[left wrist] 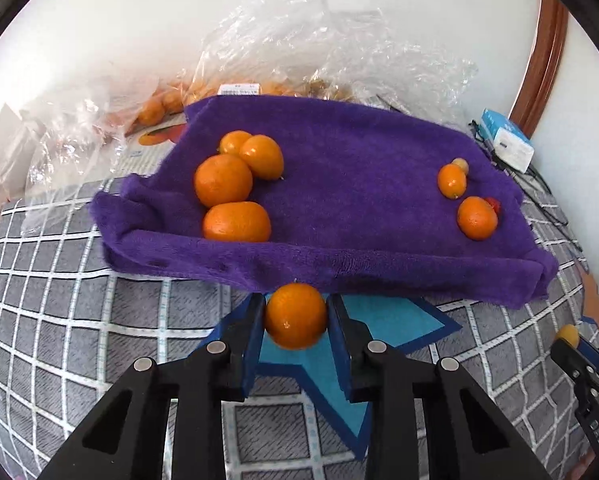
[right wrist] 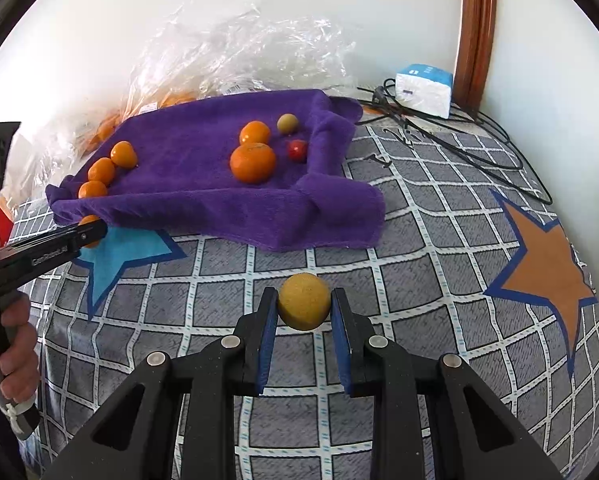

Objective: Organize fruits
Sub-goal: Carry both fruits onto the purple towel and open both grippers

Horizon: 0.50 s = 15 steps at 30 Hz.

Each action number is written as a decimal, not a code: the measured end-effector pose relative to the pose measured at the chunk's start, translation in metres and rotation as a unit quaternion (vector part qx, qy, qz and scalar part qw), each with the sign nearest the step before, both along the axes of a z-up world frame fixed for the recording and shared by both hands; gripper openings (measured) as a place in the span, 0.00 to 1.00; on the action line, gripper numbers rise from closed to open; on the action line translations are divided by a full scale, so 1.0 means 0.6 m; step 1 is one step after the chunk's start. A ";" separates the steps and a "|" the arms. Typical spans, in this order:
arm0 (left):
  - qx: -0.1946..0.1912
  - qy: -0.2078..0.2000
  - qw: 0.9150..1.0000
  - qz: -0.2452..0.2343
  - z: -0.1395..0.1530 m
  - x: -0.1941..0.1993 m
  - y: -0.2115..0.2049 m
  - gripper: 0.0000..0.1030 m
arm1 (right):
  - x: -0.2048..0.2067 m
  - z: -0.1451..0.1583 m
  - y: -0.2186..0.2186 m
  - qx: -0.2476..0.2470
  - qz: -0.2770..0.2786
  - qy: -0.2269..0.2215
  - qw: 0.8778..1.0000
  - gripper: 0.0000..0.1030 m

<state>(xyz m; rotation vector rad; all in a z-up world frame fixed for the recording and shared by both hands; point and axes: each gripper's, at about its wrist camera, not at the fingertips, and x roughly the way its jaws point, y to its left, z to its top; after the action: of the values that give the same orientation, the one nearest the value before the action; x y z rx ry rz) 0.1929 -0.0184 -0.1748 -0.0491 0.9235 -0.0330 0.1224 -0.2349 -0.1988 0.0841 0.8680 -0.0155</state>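
My left gripper (left wrist: 295,312) is shut on an orange tangerine (left wrist: 295,316), held just in front of the near edge of the purple towel (left wrist: 339,184). Several tangerines (left wrist: 223,180) lie on the towel's left side. On its right side lie two tangerines (left wrist: 477,218), a small yellow fruit (left wrist: 461,165) and a red fruit (left wrist: 493,204). My right gripper (right wrist: 304,304) is shut on a small yellow fruit (right wrist: 304,302) above the checked cloth, short of the towel (right wrist: 203,152). The left gripper also shows in the right wrist view (right wrist: 87,234).
Clear plastic bags (left wrist: 299,48) with more oranges lie behind the towel against the wall. A white and blue box (right wrist: 423,88) and black cables (right wrist: 459,136) sit at the back right. The grey checked tablecloth (right wrist: 379,280) has blue and orange star patches.
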 end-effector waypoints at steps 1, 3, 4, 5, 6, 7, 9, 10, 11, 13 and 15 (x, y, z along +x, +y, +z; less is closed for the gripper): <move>-0.004 0.000 1.000 0.002 0.007 -0.004 0.007 0.29 | 0.000 0.003 0.001 0.001 0.000 -0.001 1.000 0.26; -0.011 -0.003 1.000 0.005 0.018 -0.014 0.018 0.29 | 0.001 0.011 0.003 0.003 -0.003 -0.004 1.000 0.26; -0.013 -0.005 1.000 0.008 0.026 -0.019 0.025 0.29 | 0.002 0.016 0.004 0.004 -0.005 -0.005 1.000 0.26; -0.012 -0.007 1.000 0.011 0.031 -0.022 0.030 0.29 | 0.002 0.020 0.005 0.004 -0.006 -0.007 1.000 0.26; -0.011 -0.010 1.000 0.016 0.039 -0.027 0.037 0.29 | 0.002 0.026 0.006 0.006 -0.007 -0.010 1.000 0.26; -0.013 -0.013 1.000 0.018 0.046 -0.032 0.044 0.29 | 0.001 0.032 0.006 0.008 -0.008 -0.014 1.000 0.26; -0.019 -0.018 0.999 0.021 0.059 -0.038 0.058 0.29 | 0.001 0.044 0.009 0.010 -0.010 -0.020 1.000 0.26; -0.020 -0.020 0.999 0.023 0.063 -0.041 0.060 0.29 | 0.002 0.048 0.011 0.009 -0.011 -0.022 1.000 0.26; -0.022 -0.023 0.999 0.025 0.070 -0.044 0.065 0.29 | 0.002 0.054 0.013 0.008 -0.014 -0.025 1.000 0.26; -0.025 -0.029 0.999 0.029 0.081 -0.048 0.074 0.29 | 0.002 0.065 0.017 0.010 -0.013 -0.031 0.999 0.26; -0.029 -0.035 0.998 0.032 0.093 -0.053 0.082 0.29 | 0.001 0.076 0.021 0.011 -0.012 -0.037 0.999 0.26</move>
<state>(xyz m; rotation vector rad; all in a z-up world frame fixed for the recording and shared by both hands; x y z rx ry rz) 0.1610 0.0305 -0.1193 -0.1312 0.8504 -0.0031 0.1233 -0.2224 -0.1532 0.1148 0.7935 -0.0248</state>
